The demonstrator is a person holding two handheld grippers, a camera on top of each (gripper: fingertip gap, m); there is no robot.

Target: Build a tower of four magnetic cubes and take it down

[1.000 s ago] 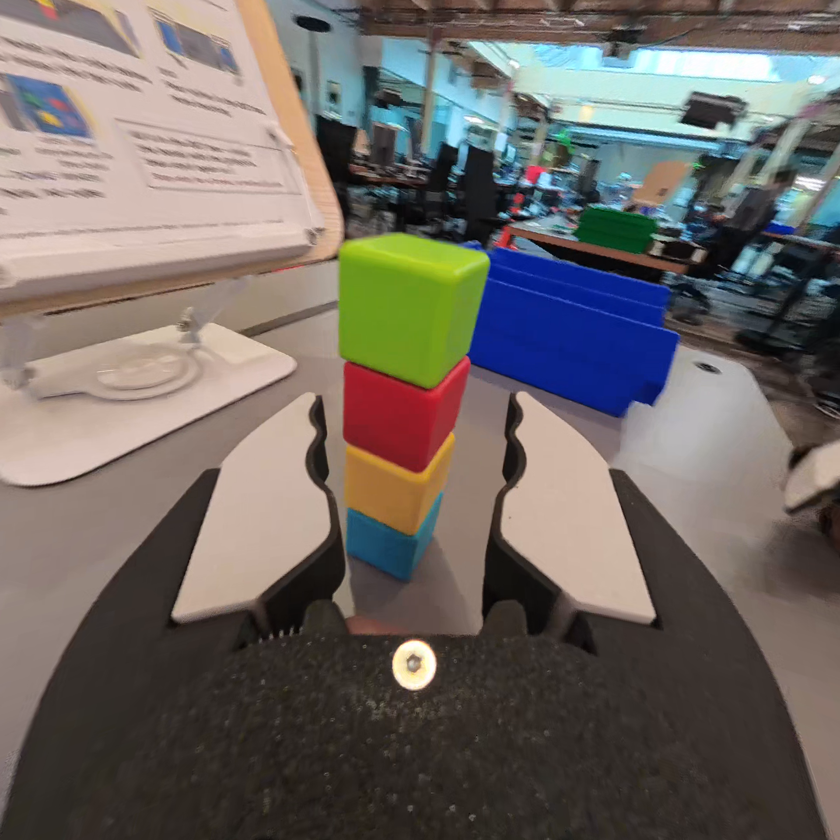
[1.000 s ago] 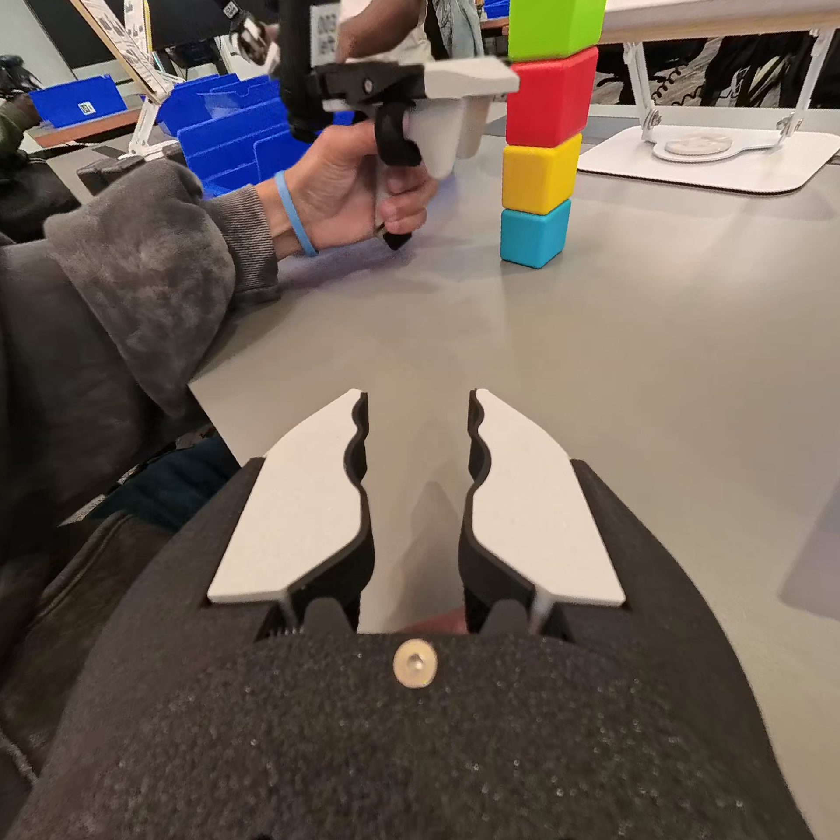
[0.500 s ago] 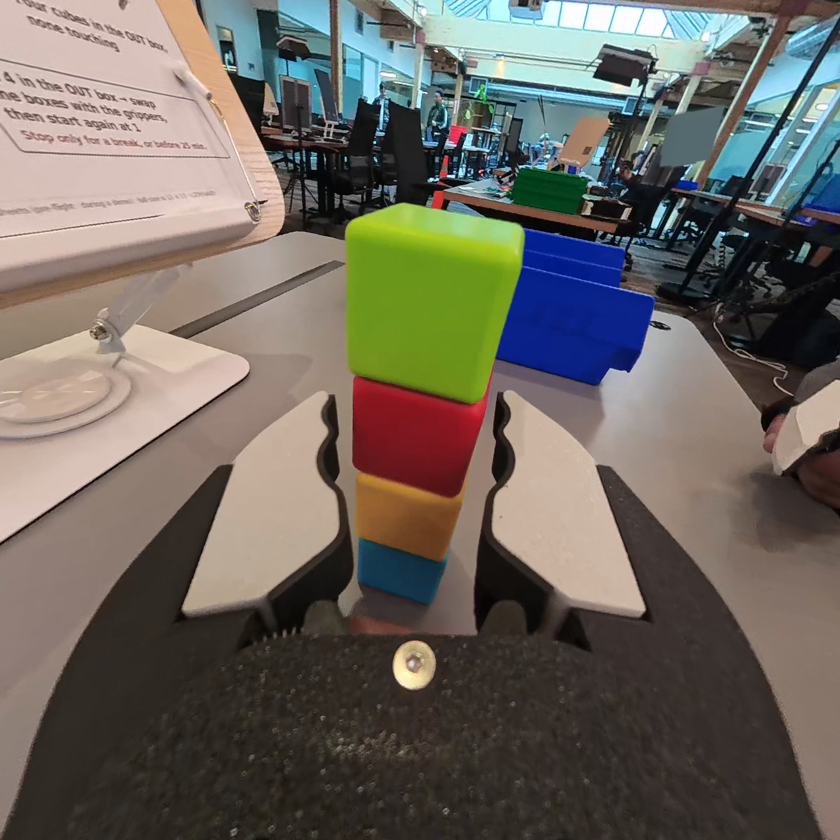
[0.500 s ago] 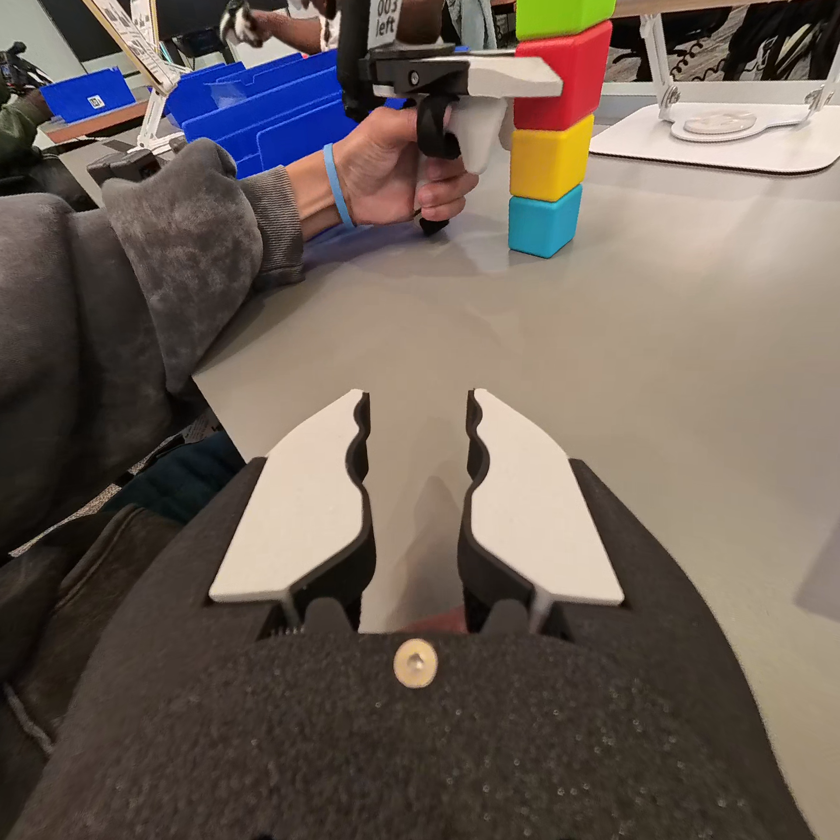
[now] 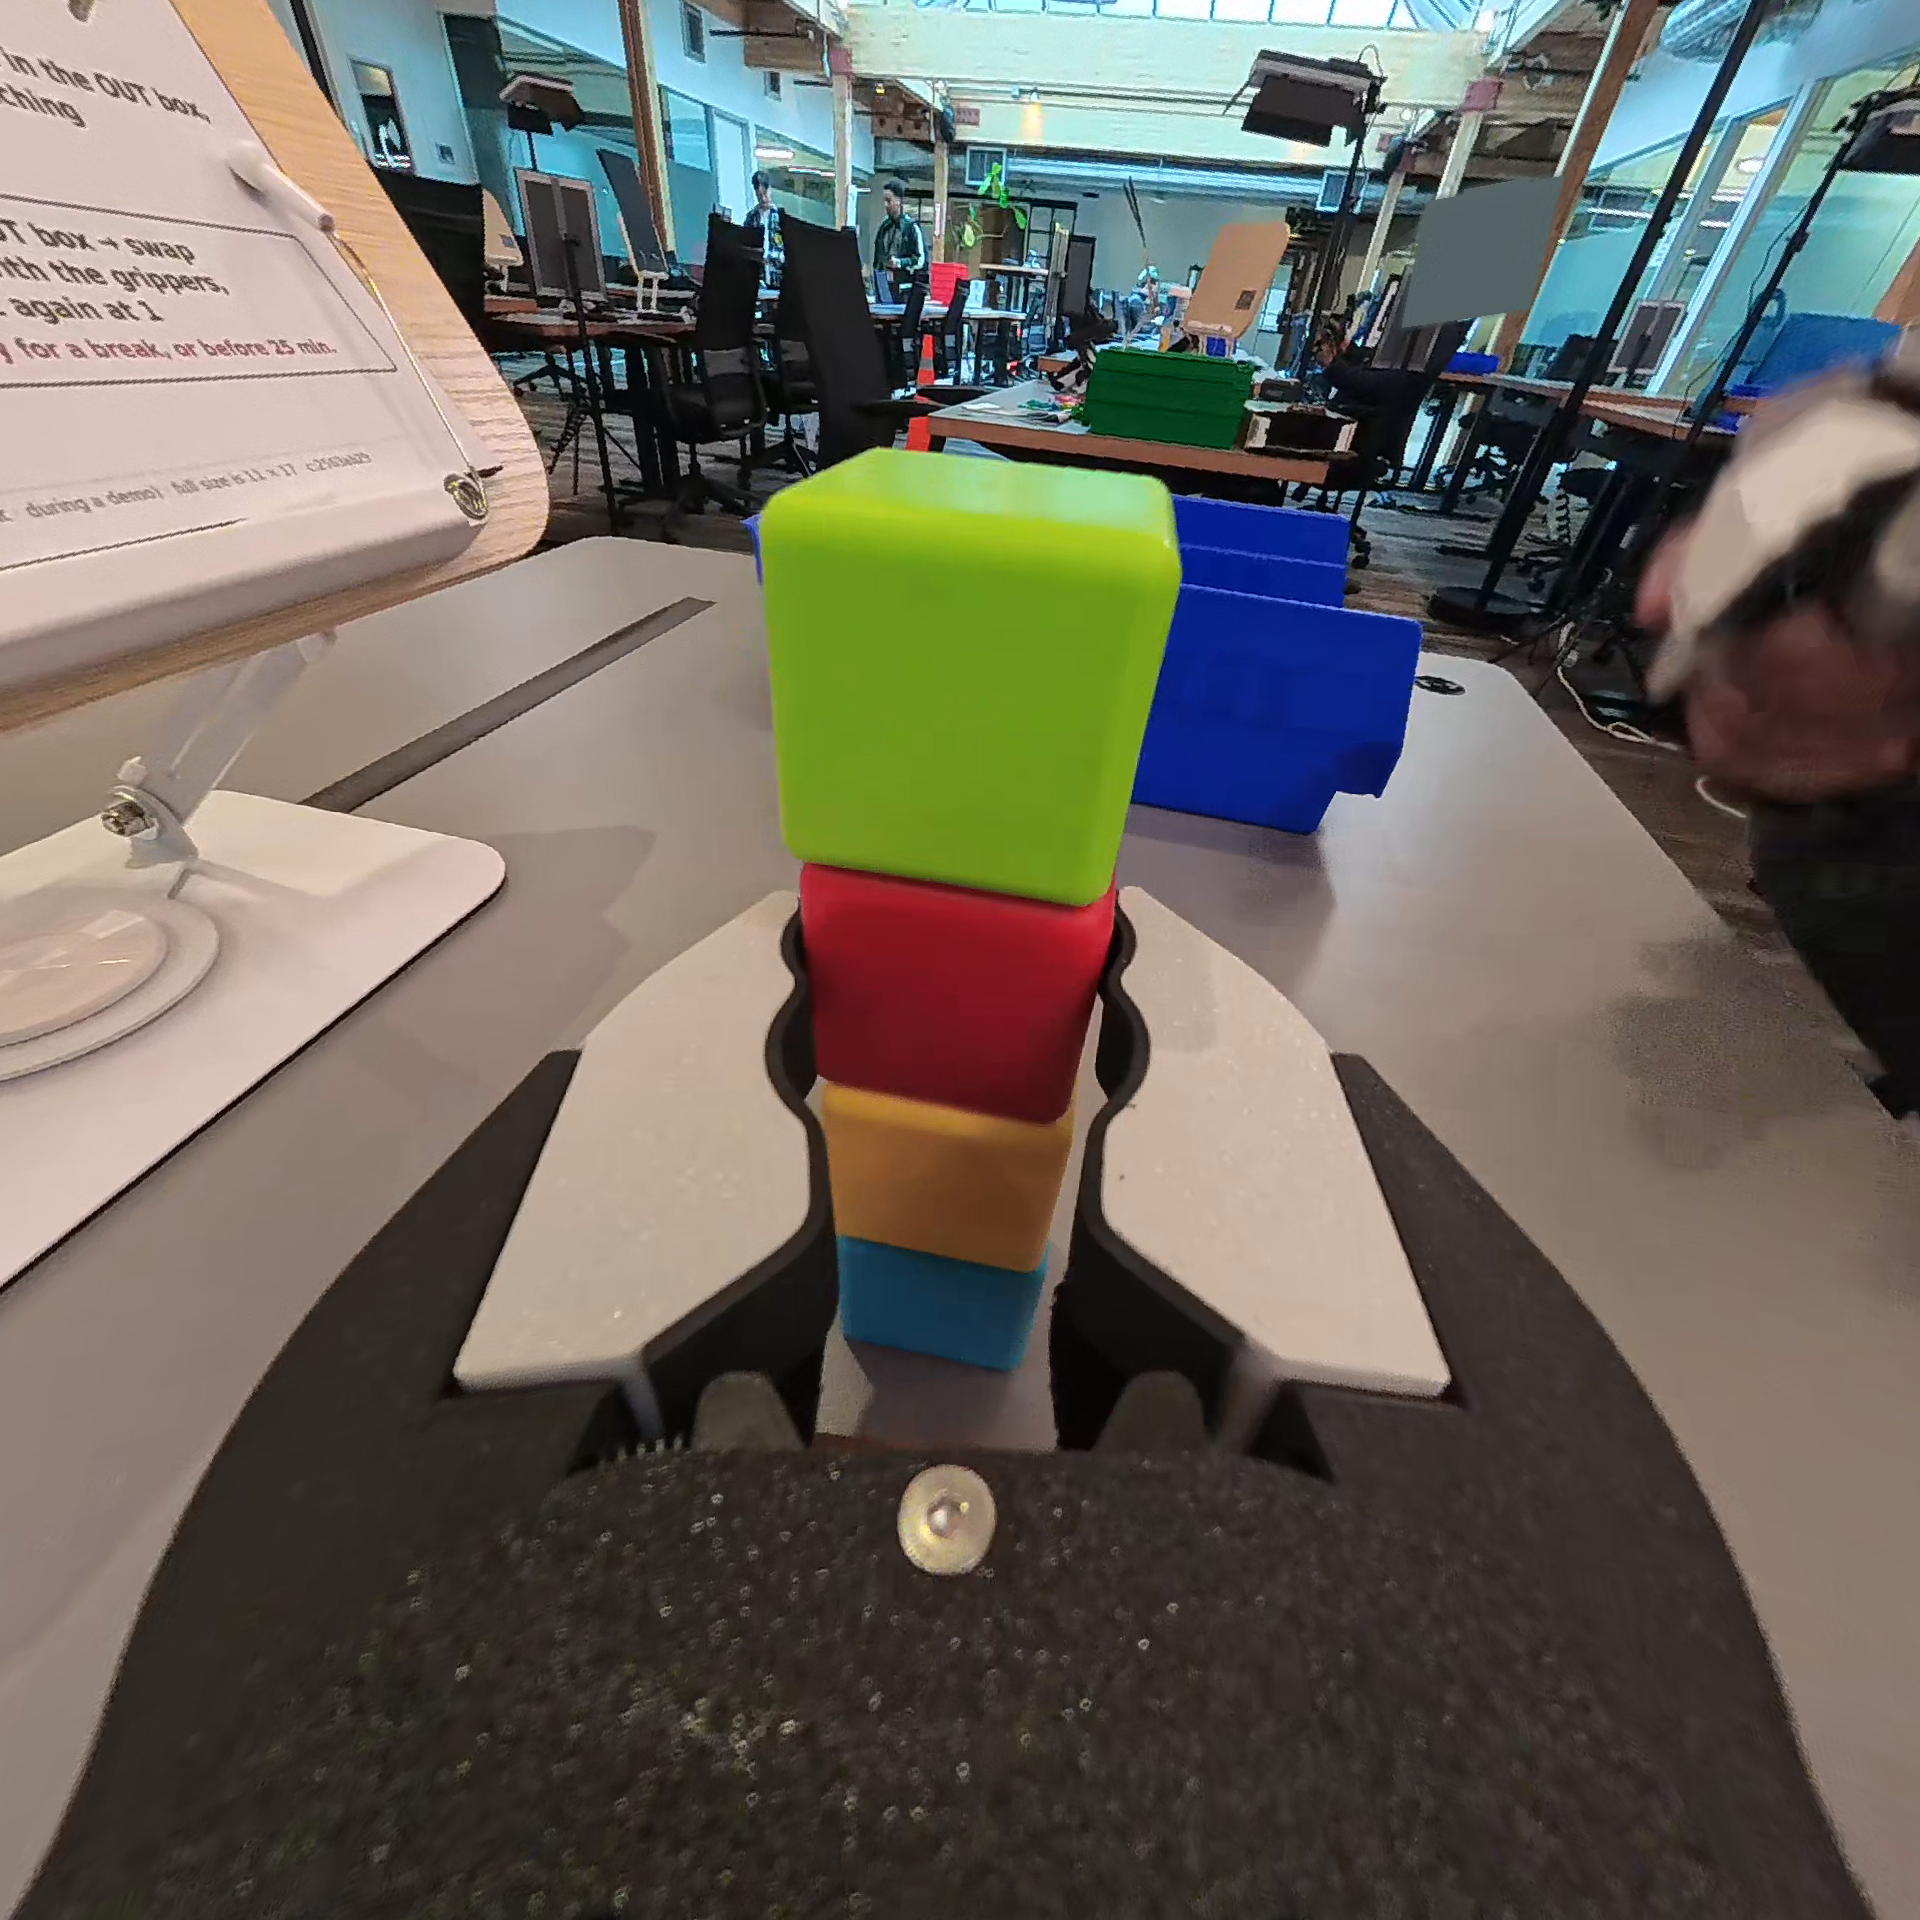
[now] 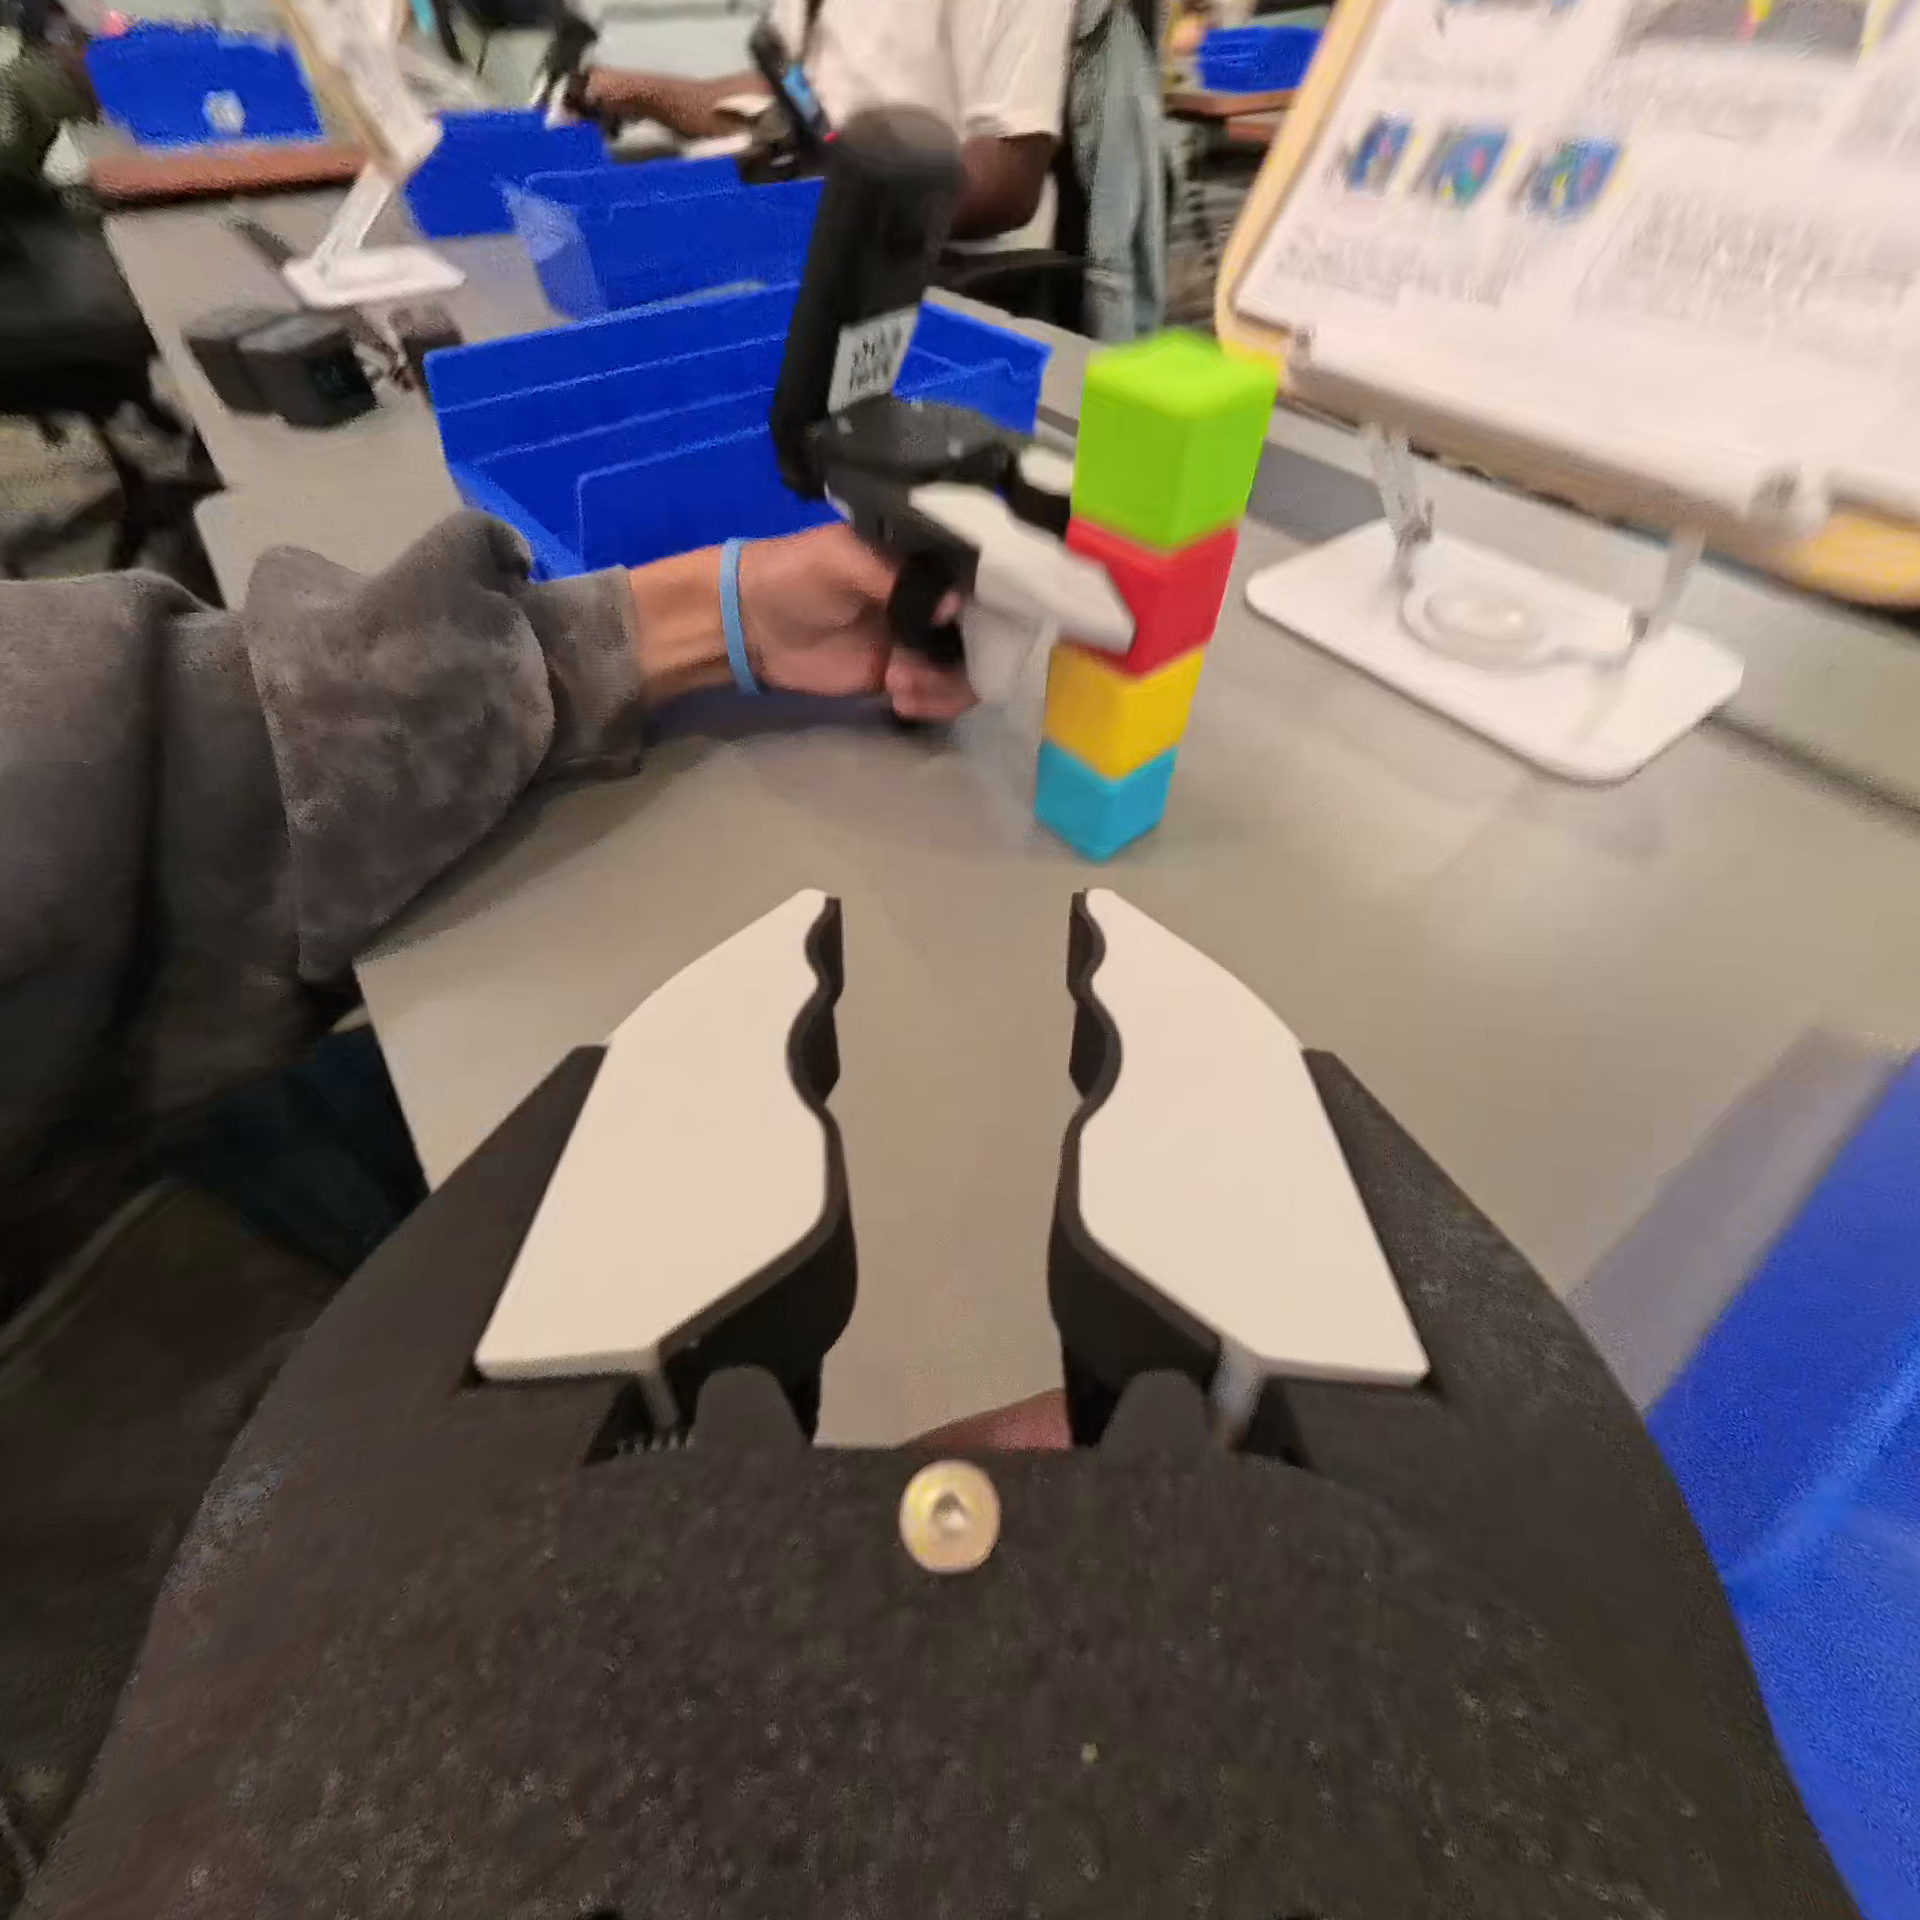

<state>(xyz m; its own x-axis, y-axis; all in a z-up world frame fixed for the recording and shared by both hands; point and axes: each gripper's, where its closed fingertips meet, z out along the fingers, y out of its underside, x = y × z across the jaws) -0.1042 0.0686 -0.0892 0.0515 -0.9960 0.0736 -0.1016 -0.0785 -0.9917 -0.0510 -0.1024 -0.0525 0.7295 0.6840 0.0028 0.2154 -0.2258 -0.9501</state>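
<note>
A tower of four cubes stands on the grey table point(image 5: 1455, 1039): green cube point(image 5: 961, 686) on top, then red cube point(image 5: 951, 997), yellow cube point(image 5: 945, 1179), and blue cube point(image 5: 935, 1299) at the bottom. My left gripper point(image 5: 956, 930) is shut on the red cube, one finger on each side. The right wrist view shows the tower farther off, green point(image 6: 1169, 436), red point(image 6: 1174, 592), yellow point(image 6: 1122, 707), blue point(image 6: 1101, 795), with the left gripper point(image 6: 1081, 608) on the red cube. My right gripper point(image 6: 954, 914) is open and empty, above the table nearer its front.
A document stand with a white base point(image 5: 260, 914) stands left of the tower. Blue bins point(image 5: 1278, 707) sit behind it. A grey sleeve point(image 6: 364, 707) lies along the table's edge. Another blue bin point(image 6: 1829, 1351) is at the right. The other hand point(image 5: 1787, 644) is blurred at right.
My left gripper moved forward around the tower and closed on the red cube. My right gripper rose and turned toward the tower, still open.
</note>
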